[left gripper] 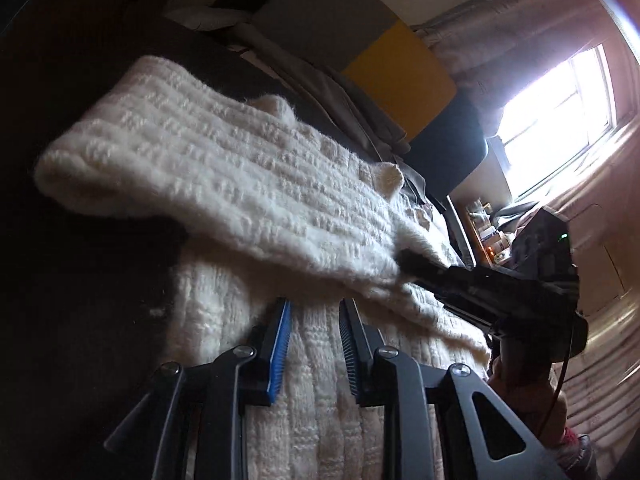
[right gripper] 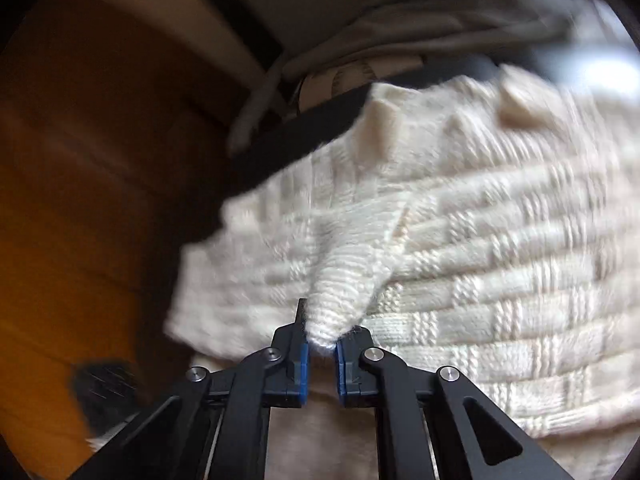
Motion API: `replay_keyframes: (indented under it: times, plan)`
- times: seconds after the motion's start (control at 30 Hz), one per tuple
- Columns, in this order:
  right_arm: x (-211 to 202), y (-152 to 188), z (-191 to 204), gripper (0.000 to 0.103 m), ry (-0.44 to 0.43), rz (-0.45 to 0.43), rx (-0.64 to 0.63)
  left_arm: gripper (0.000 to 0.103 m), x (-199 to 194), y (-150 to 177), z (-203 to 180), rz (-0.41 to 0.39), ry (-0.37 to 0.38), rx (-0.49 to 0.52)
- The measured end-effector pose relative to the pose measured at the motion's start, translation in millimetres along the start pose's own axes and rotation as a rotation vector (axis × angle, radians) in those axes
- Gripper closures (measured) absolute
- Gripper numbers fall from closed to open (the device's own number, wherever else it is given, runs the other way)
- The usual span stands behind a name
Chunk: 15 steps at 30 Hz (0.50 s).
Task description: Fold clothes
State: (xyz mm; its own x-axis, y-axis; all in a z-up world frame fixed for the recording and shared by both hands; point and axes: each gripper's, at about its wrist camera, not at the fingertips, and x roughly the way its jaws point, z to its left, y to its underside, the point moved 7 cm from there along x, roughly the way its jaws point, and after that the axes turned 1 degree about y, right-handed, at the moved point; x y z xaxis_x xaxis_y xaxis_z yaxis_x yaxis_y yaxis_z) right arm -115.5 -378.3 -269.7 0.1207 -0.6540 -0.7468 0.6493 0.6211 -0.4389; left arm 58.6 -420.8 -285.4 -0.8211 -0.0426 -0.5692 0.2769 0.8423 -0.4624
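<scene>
The cream knitted sweater (left gripper: pixel 240 168) lay spread on a dark surface, thick, soft and floppy, so it looked likely to sag and stretch when lifted. The right gripper (right gripper: pixel 322 346) had its jaws pinching a ribbed edge, a good strong spot. One long part (left gripper: pixel 132 136) stretched from near right to far left. The left gripper (left gripper: pixel 314 316) hung over the knit, jaws spread, holding nothing.
</scene>
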Motion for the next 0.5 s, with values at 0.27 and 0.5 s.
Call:
replay_keyframes:
  times: [0.27, 0.5]
  plan:
    - [-55, -47, 47, 0.093, 0.222, -0.099, -0.314, 0.072, -3, -15, 8, -0.006, -0.135, 0.075]
    - [-143, -63, -5, 0.093, 0.376, -0.225, -0.277, 0.072, -6, -12, 12, -0.009, -0.18, 0.115]
